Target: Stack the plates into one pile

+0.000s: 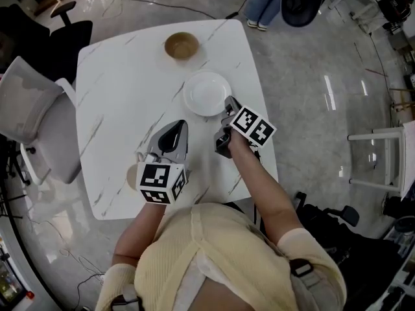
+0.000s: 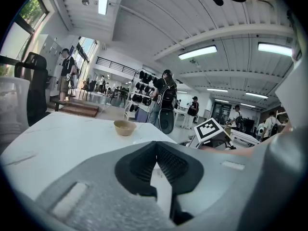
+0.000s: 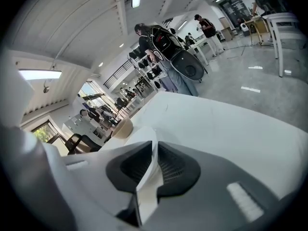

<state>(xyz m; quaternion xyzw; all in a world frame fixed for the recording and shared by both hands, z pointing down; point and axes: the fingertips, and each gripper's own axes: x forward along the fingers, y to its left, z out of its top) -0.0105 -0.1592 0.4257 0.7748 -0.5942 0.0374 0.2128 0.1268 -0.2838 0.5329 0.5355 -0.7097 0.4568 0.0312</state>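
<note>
One white plate (image 1: 206, 92) was in view, and it lay flat on the white marble table (image 1: 123, 83), toward the far right part of the top. It sat face up with its hollow toward the ceiling, and being round it pointed no particular way.

There were two grippers. The right gripper (image 3: 154, 147) came at the plate from the person's side, at the near right of its rim. In the right gripper view the rim ran as a thin white edge straight down the slit between the two dark pads (image 3: 175, 170). The jaws stood only a sliver apart. The pads seemed to stand just clear of the rim rather than pinching it, though the slit was too narrow to be sure.

The left gripper (image 2: 155, 146) was nearer the person and left of the plate, well apart from it, over bare tabletop. Its jaws were pressed together with nothing between them, and it aimed toward the far side of the table.

One tan bowl (image 1: 181, 45) stood upright beyond the plate, near the far edge and apart from it. One pale chair (image 1: 32, 115) stood at the table's left side.
</note>
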